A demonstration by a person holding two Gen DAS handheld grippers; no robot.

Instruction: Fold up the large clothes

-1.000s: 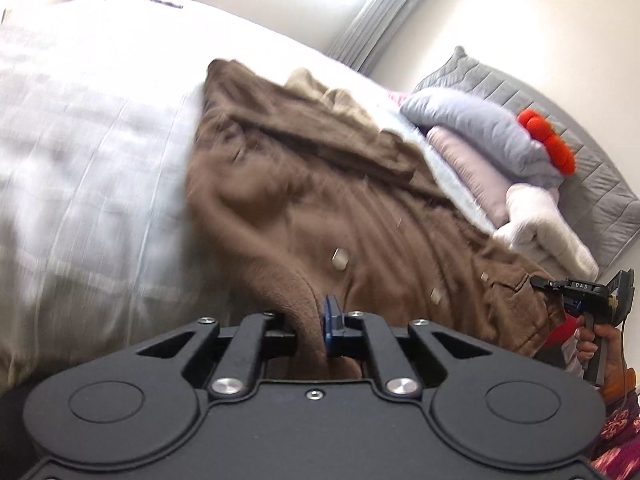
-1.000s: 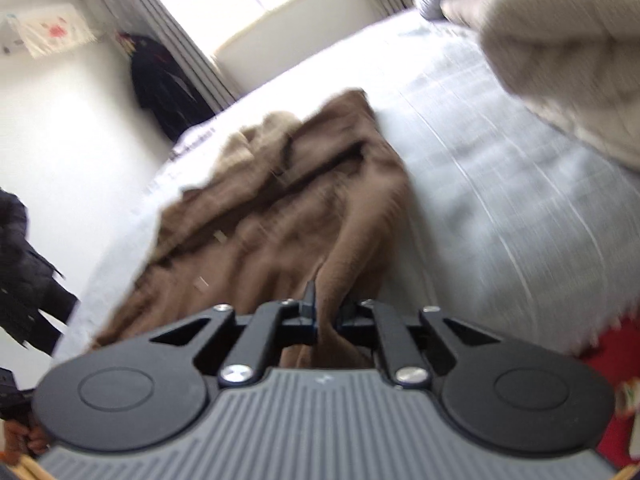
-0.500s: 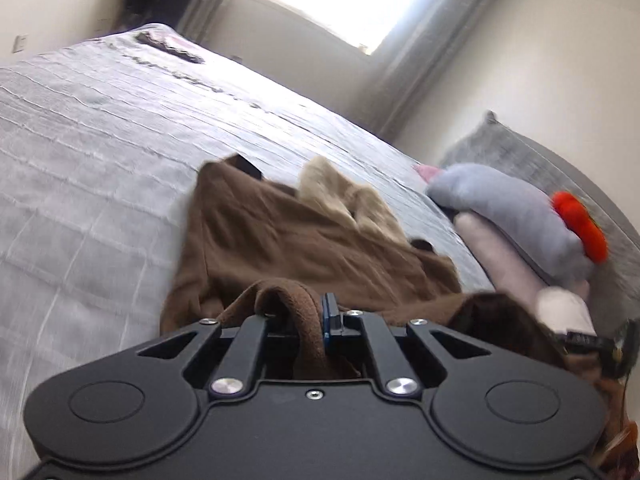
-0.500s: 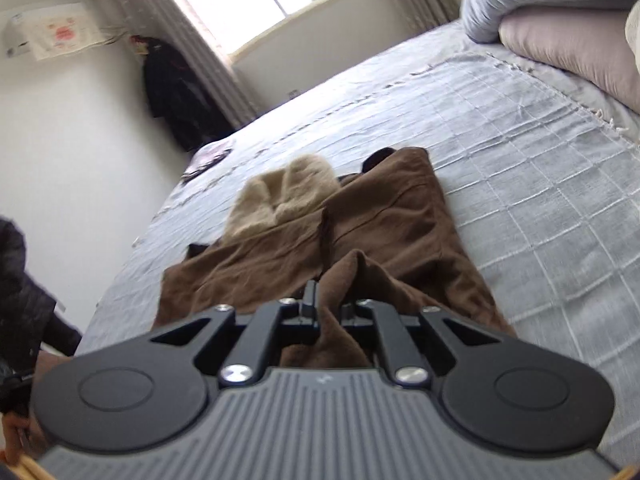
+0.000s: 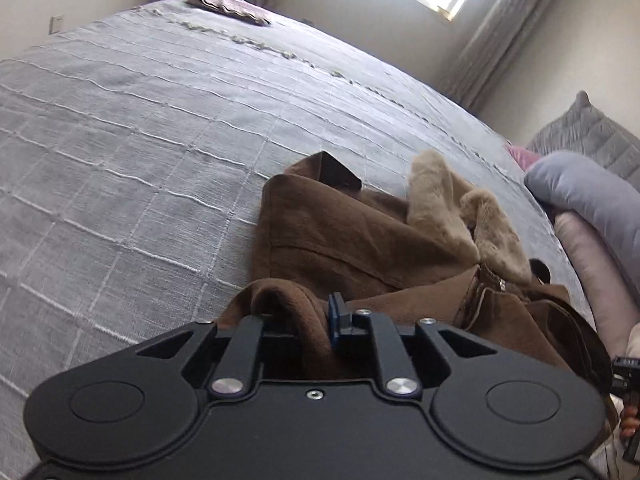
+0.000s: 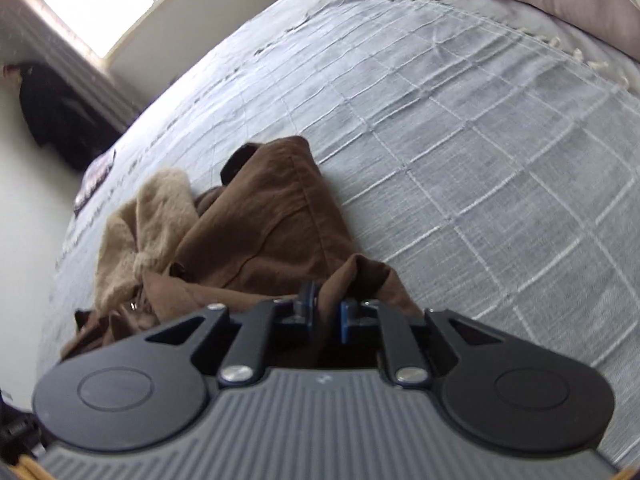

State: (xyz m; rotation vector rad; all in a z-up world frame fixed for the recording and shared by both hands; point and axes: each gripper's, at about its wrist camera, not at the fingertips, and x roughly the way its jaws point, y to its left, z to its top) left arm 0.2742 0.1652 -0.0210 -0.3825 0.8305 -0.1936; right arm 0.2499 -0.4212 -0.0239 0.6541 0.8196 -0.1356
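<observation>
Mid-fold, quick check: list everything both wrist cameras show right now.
bedspread: one, grey checked, under everything
brown coat: one, brown with tan fur collar, bunched on bedspread
pillows: two, blue-grey on pink, stacked at bedspread's edge
patterned item: one, purplish, far bedspread corner
dark garment: one, black, hanging beside window
left hand-held gripper: one, black, jaws just opening, coat fabric between
right hand-held gripper: one, black, shut on coat

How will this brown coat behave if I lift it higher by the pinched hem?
Likely floppy: the brown coat drapes in soft folds over the bedspread. Probably heavyish, given its thick fabric and fur collar. The folded layers may slide apart, since they lie loosely bunched.
</observation>
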